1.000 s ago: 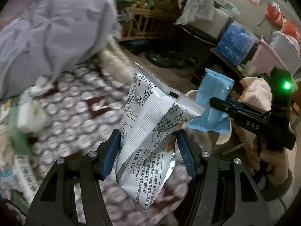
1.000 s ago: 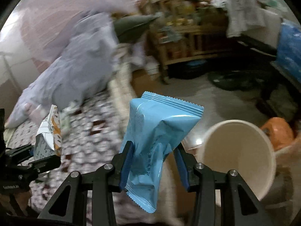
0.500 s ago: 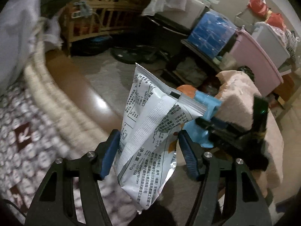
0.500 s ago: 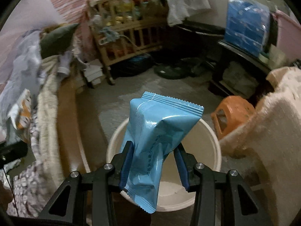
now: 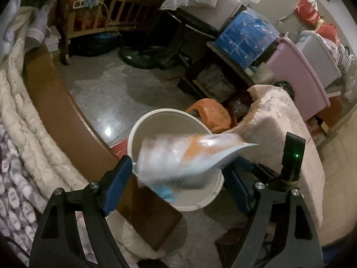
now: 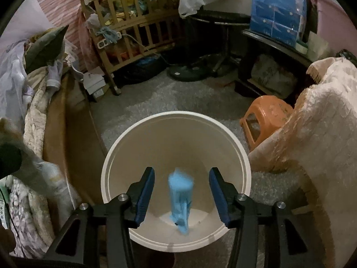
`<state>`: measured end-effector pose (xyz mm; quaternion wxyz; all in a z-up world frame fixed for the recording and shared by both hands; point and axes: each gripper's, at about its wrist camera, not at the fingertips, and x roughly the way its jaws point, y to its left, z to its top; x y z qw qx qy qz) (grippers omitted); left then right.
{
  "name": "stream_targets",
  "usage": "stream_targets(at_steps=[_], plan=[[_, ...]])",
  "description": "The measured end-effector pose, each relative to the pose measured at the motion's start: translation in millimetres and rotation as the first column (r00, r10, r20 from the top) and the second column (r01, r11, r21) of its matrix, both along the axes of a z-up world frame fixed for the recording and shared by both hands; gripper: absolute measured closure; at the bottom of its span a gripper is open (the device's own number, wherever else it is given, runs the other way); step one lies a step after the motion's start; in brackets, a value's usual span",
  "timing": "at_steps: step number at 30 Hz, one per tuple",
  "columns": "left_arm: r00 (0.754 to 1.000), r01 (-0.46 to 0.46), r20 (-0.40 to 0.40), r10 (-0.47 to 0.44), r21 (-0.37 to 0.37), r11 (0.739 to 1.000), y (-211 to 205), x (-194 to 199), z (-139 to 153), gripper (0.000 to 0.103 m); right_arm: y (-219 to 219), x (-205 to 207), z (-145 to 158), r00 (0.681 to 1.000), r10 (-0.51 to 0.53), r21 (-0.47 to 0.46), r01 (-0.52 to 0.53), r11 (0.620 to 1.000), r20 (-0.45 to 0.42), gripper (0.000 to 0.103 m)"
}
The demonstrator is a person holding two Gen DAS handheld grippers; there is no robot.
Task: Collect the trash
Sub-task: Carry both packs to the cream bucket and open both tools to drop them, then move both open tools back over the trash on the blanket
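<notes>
A bed edge with a cream quilt [image 5: 24, 134] lies at far left. Beside it, the left gripper [image 5: 176, 178] has its jaws spread apart, and a blurred silver snack wrapper [image 5: 178, 156] hangs loose between them, over a white bucket [image 6: 116, 156] on the floor. The right gripper [image 6: 181, 194] is also spread wide above the bucket; a blue wrapper [image 6: 180, 198] is blurred inside it. An orange stool [image 6: 265, 116] stands just right.

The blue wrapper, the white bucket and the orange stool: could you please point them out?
blue wrapper [image 6: 180, 197], right wrist view, its middle.
white bucket [image 6: 242, 154], right wrist view, right rim.
orange stool [image 6: 267, 109], right wrist view, seat top.
</notes>
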<state>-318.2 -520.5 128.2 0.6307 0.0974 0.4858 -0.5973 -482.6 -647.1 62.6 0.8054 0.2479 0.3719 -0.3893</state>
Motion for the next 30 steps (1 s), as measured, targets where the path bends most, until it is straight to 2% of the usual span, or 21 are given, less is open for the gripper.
stream_targets(at_steps=[7, 14, 21, 30], plan=[[0.998, -0.043, 0.036, 0.043, 0.01, 0.999, 19.0, 7.6, -0.5, 0.022, 6.1, 5.0, -2.1, 1.0, 0.015, 0.017, -0.015, 1.0, 0.006, 0.053], [0.982, -0.112, 0.152, 0.111, 0.002, 0.994, 50.4, 13.6, 3.8, 0.022, 20.7, 14.8, 3.7, 0.999, 0.044, 0.01, -0.045, 0.999, 0.012, 0.052], [0.927, -0.209, 0.322, 0.191, 0.022, 0.978, 86.2, 22.0, 5.2, 0.022, 48.0, 35.5, 13.4, 0.994, 0.106, -0.013, -0.106, 0.994, 0.026, 0.051], [0.882, -0.326, 0.369, 0.293, 0.027, 0.945, 134.4, 46.0, 5.4, 0.022, 91.9, 70.7, 29.1, 0.976, 0.214, -0.05, -0.212, 0.976, 0.038, 0.049]])
